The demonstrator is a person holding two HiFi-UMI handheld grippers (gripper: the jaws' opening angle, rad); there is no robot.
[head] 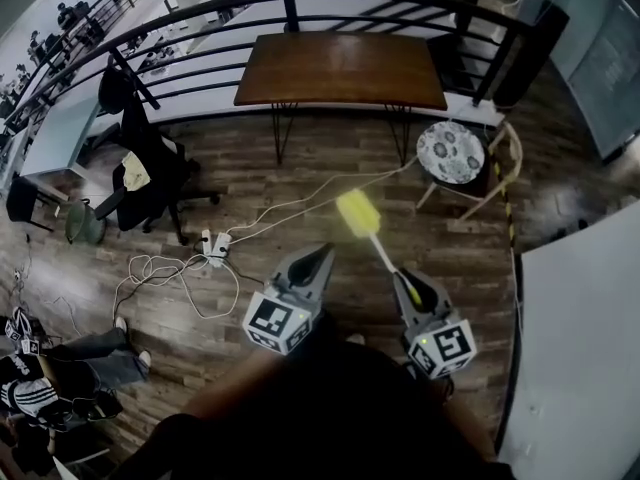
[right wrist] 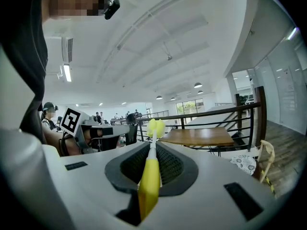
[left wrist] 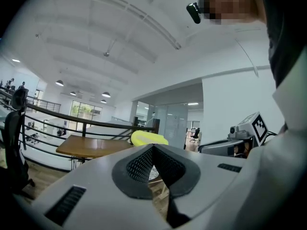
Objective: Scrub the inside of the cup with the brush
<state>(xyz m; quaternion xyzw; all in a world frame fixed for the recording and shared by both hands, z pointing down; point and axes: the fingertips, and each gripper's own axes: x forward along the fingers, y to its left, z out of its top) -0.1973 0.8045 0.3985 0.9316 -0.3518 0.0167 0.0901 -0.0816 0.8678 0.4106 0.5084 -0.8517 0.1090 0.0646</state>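
The brush has a yellow sponge head (head: 357, 213) on a thin white stem and a yellow handle (right wrist: 149, 181). My right gripper (head: 405, 283) is shut on that handle, and the head (right wrist: 156, 127) sticks out up and forward past the jaws. My left gripper (head: 318, 258) hangs beside it at the left, shut with nothing between its jaws (left wrist: 153, 147). The left gripper view catches the brush head (left wrist: 148, 138) just beyond its tips. Both grippers are held in the air above a wooden floor. No cup shows in any view.
Ahead stands a brown wooden table (head: 340, 68) against a black railing (head: 200, 13). A round patterned stool (head: 451, 152) is at the right, a black office chair (head: 150, 178) at the left, and white cables with a power strip (head: 215, 243) lie on the floor. A white tabletop (head: 580, 348) borders the right.
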